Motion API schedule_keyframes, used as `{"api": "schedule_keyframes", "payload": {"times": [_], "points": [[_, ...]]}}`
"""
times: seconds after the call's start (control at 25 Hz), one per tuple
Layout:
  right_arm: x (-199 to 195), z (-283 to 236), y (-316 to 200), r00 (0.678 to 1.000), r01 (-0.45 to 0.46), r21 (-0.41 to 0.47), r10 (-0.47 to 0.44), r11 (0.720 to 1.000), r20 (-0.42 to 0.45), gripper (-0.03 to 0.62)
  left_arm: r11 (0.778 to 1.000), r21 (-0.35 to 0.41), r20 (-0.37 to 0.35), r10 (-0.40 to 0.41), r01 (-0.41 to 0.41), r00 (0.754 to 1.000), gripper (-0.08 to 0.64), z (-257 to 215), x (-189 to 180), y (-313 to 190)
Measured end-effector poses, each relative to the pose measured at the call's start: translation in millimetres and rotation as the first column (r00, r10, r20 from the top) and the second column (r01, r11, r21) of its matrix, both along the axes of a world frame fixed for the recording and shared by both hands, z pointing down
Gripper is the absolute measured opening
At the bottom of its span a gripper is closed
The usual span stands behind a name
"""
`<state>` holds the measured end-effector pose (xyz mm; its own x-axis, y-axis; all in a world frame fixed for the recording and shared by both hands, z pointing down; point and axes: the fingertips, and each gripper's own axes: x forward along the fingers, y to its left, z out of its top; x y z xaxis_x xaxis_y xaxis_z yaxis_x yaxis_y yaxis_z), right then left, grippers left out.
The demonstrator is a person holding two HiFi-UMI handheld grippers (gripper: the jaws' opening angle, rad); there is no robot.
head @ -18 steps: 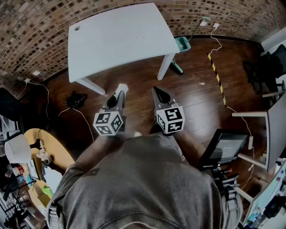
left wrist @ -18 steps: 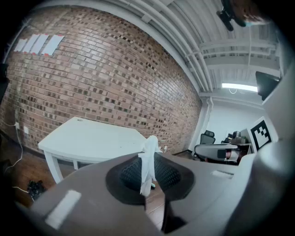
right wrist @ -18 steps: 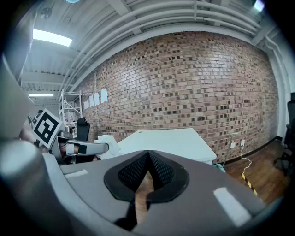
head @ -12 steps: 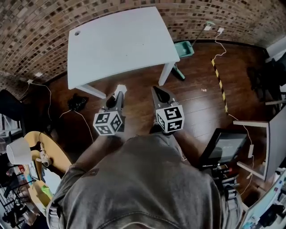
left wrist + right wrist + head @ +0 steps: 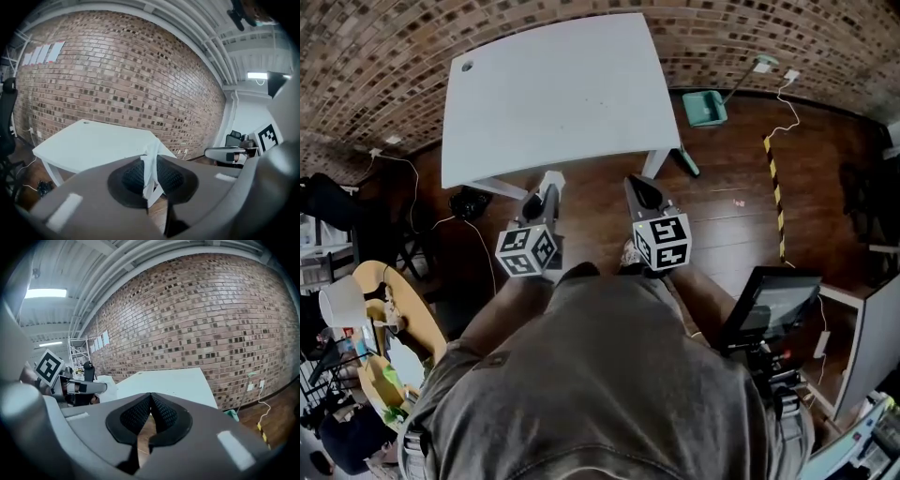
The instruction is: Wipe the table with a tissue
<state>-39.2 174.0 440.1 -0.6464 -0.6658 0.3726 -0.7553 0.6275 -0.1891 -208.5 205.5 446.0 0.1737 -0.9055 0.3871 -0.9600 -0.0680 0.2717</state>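
1. Head view: a brick wall [image 5: 384, 37] and dark wood floor [image 5: 722, 216] surround the white table [image 5: 553, 94]. I hold my left gripper [image 5: 546, 192] and right gripper [image 5: 639, 190] side by side near its front edge.
2. Left gripper view: my jaws pinch a white tissue [image 5: 150, 171], a thin crumpled strip standing upright, its free end poking up above the pads.
3. Right gripper view: my jaws are pressed together, empty.

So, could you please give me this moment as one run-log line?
phase: pre-wipe | left gripper: jaws shut on tissue | right gripper: jaws shut, empty | table: ahead, not yet touched
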Motion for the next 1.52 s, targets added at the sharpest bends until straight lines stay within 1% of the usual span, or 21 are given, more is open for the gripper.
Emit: {"api": "schedule_keyframes", "payload": {"times": [0.2, 0.44, 0.88, 1.08, 1.24, 1.52], "points": [[0.8, 7.4, -19.6, 1.0, 0.016, -0.018, -0.016, 1.0, 0.002, 0.014, 0.999, -0.012, 0.009, -0.033, 0.033, 0.999, 0.04, 4.7, -4.5, -18.1], [-15.8, 19.7, -42.8, 0.999, 0.028, -0.032, -0.029, 0.999, -0.025, 0.014, 0.998, -0.024, -0.007, -0.06, 0.059, 0.998, 0.04, 21.4, -25.8, -45.2], [-63.8, 23.8, -119.3, 0.995, -0.006, -0.032, 0.003, 0.999, -0.1, 0.014, 0.999, -0.038, -0.043, -0.033, 0.031, 0.999, 0.04, 42.7, -78.1, -125.7], [-77.6, 28.4, -141.3, 0.992, -0.031, -0.044, 0.026, 0.999, -0.126, 0.014, 0.998, -0.068, -0.052, -0.019, 0.016, 0.998, 0.04, 58.6, -95.7, -146.6], [-82.6, 35.2, -153.5, 0.989, -0.042, -0.054, 0.034, 0.998, -0.141, 0.014, 0.995, -0.1, -0.053, -0.019, 0.013, 0.998, 0.04, 75.8, -102.3, -155.3], [-79.1, 46.4, -175.3, 0.987, -0.035, -0.069, 0.024, 0.997, -0.159, 0.014, 0.986, -0.159, -0.015, -0.049, 0.046, 0.999, 0.04, 111.4, -110.0, -172.9]]}}
